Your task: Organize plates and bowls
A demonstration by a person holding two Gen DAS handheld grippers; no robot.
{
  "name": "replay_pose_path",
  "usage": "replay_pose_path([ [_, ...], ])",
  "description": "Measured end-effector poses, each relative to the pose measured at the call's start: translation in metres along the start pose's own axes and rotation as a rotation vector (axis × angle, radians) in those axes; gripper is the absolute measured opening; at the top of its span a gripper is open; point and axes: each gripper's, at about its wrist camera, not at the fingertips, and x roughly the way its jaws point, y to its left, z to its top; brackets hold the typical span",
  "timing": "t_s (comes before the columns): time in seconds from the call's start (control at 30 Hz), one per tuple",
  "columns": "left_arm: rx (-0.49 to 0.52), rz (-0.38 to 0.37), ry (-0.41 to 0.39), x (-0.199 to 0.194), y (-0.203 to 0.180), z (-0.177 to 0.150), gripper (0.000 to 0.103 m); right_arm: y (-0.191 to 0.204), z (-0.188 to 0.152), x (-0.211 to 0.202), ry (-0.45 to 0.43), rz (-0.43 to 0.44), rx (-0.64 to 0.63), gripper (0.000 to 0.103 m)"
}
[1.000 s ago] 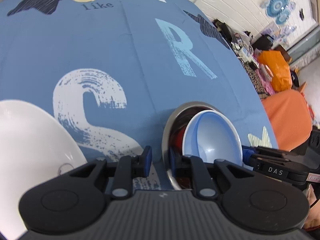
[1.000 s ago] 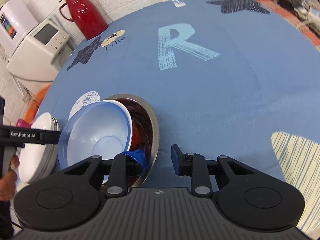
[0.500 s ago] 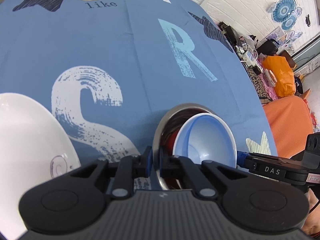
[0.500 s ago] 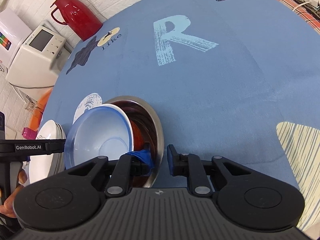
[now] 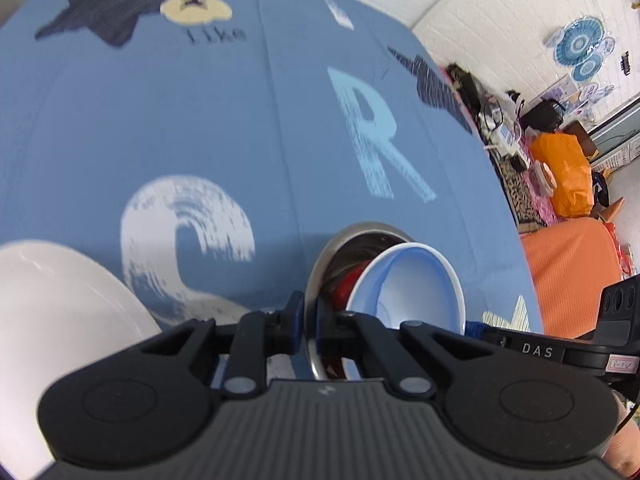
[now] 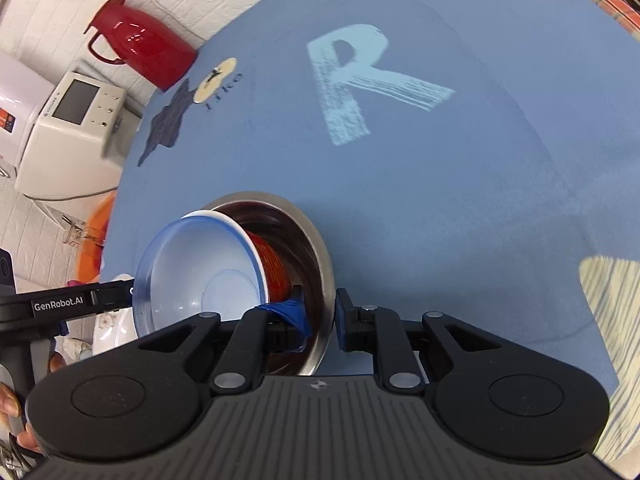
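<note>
- Left gripper (image 5: 306,326): both pads straddle the steel bowl (image 5: 320,264) rim, one outside the wall, one inside, gap narrow. I read it as clamped on that rim.
- Right gripper (image 6: 320,316): same idea on the opposite rim of the steel bowl (image 6: 316,248). The inner pad, wrapped in blue tape, sits inside the wall and the outer pad just beside it outside; a thin gap shows on the outer side, so I cannot tell whether it has bitten yet.
- Just ahead of both tools, inside the steel bowl, a red bowl (image 6: 276,264) is nested, and a pale blue bowl (image 6: 208,276) sits tipped in it, leaning toward my left gripper's side.
- Handling, my judgement: the steel wall is thin, stiff and slick, and pads on a polished rim may slide, so both grips want to be deep and level. The stack is probably not heavy, but the blue bowl is loose and tilted and could rattle or tip out if one side rises first.
- Best hold: opposite rim points, as placed, lifting evenly.
- Further left of the left tool, a white plate (image 5: 60,312) lies on the blue tablecloth (image 5: 200,120); in the right view a white stack shows there, partly hidden.
- Far beyond the right tool, a red thermos (image 6: 140,40) stands at the table edge, well apart.
</note>
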Motion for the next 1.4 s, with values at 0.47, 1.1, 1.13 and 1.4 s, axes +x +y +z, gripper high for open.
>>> replay_pose_path([
  [0.47, -0.125, 0.203, -0.182, -0.133, 0.1, -0.04, 0.0, 0.159, -0.013, 0.058, 0.09, 0.114, -0.297, 0.001],
  [1.1, -0.204, 0.246, -0.319, -0.157, 0.162, -0.08, 0.045, 0.194, -0.024, 0.061, -0.038, 0.024, -0.409, 0.006],
  [1.13, -0.202, 0.253, -0.346, -0.163, 0.161, -0.08, 0.044, 0.194, -0.026, 0.055, -0.067, 0.026, -0.418, 0.007],
  [1.4, -0.141, 0.369, -0.55, -0.186, 0.119, -0.109, 0.058, 0.173, -0.083, 0.026, -0.247, 0.042, -0.424, 0.011],
])
